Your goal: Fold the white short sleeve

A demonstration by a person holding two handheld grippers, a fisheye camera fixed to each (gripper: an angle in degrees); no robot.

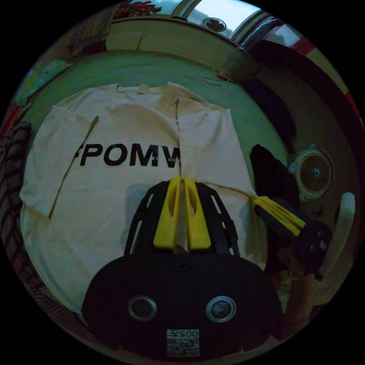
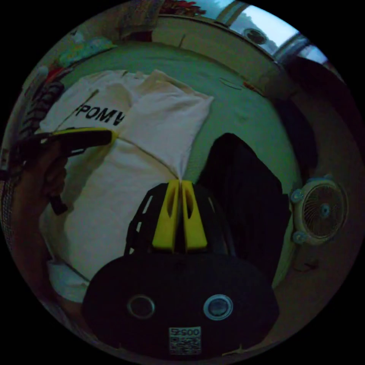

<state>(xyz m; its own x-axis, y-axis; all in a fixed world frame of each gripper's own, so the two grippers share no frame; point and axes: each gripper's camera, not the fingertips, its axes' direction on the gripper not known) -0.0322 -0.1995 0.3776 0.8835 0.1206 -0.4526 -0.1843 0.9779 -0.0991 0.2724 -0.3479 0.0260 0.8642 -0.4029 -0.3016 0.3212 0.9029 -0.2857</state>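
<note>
Fingers [image 1: 172, 197] of the left gripper [image 1: 182, 180] are closed on the folded flap's edge; the right gripper [image 2: 180, 181] pinches the flap's corner. The white short sleeve [image 1: 114, 190] lies flat on the green bed [image 1: 152, 68], beside a dark garment [image 2: 243, 190].

The room was dim. A bed [image 1: 159, 68] with a green cover occupied the centre. Behind it stood a pale headboard [image 1: 178, 38], with a bright window [image 1: 224, 11] above. A small round fan [image 1: 313, 173] stood beside the bed. Dark clothing [image 2: 243, 190] lay at the bed's edge near the fan.
</note>
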